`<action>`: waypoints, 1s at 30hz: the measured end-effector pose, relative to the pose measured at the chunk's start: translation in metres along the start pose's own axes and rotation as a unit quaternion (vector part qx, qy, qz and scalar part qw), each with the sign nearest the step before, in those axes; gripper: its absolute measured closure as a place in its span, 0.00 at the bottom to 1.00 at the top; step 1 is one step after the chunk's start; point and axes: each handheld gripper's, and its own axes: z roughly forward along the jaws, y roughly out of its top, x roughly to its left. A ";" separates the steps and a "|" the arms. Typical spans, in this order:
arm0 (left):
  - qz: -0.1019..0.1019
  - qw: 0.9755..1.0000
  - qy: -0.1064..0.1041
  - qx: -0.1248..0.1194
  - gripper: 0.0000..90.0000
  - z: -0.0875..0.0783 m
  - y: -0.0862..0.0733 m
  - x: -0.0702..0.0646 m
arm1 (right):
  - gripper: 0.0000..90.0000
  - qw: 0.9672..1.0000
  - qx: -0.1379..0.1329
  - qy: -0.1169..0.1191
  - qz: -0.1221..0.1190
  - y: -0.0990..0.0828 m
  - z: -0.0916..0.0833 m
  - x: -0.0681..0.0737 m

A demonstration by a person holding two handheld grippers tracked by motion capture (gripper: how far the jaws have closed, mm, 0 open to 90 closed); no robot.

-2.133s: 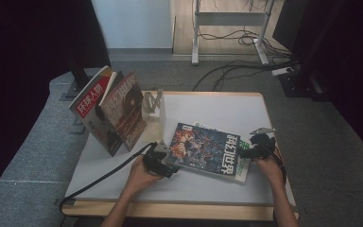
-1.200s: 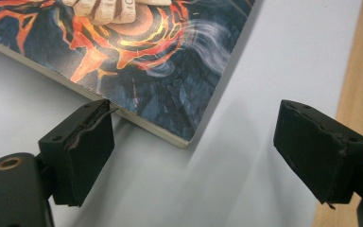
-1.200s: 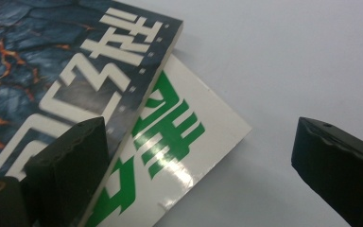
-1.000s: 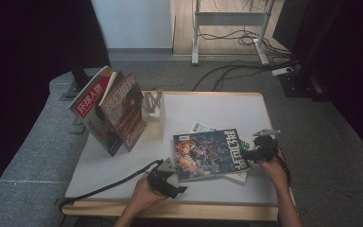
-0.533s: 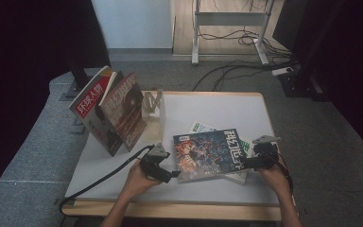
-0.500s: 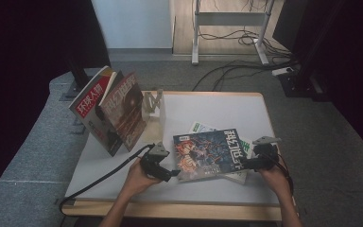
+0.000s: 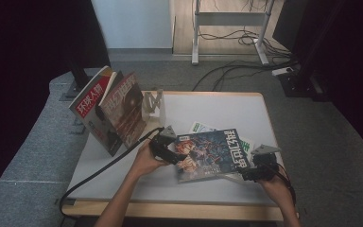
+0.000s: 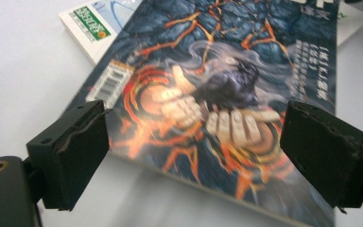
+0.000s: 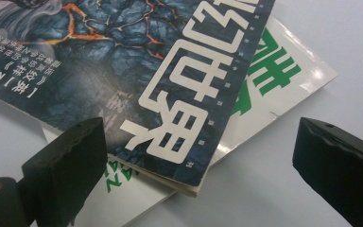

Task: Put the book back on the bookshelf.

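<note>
Two magazines [image 7: 111,111] leaning upright against small stand [image 7: 153,104] at far left of white surface [image 7: 208,106], kept clear of work area. Left tongs [image 7: 170,153] hovering at left edge of dark fantasy magazine [image 7: 212,153], jaws gaping wide apart, apparently lining up to grip that edge. Magazine lying flat, mid-right, overlapping green-and-white booklet [image 7: 199,127] beneath. Right tongs [image 7: 251,174] likewise spread apart at magazine's near right corner, gripping nothing, probably ready to steady or lift.

White magazine [image 9: 283,80] (green lettering) mostly hidden under dark magazine [image 9: 137,61]
</note>
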 end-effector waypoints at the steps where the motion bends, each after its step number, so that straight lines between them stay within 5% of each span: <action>1: 0.001 1.000 -0.001 0.001 0.08 0.002 0.001 0.002 | 0.04 1.000 0.001 0.002 -0.001 0.000 0.000 0.000; 15: 0.014 1.000 0.016 0.011 0.00 0.043 0.017 0.018 | 0.04 1.000 0.008 0.007 0.002 -0.010 0.001 -0.001; 19: -0.009 1.000 0.008 -0.007 0.00 0.050 0.017 0.026 | 0.04 1.000 0.010 0.009 0.002 -0.013 0.002 -0.002; 30: -0.031 0.999 -0.007 0.005 0.00 0.063 0.010 0.036 | 0.04 1.000 0.009 0.006 0.001 -0.014 0.006 -0.002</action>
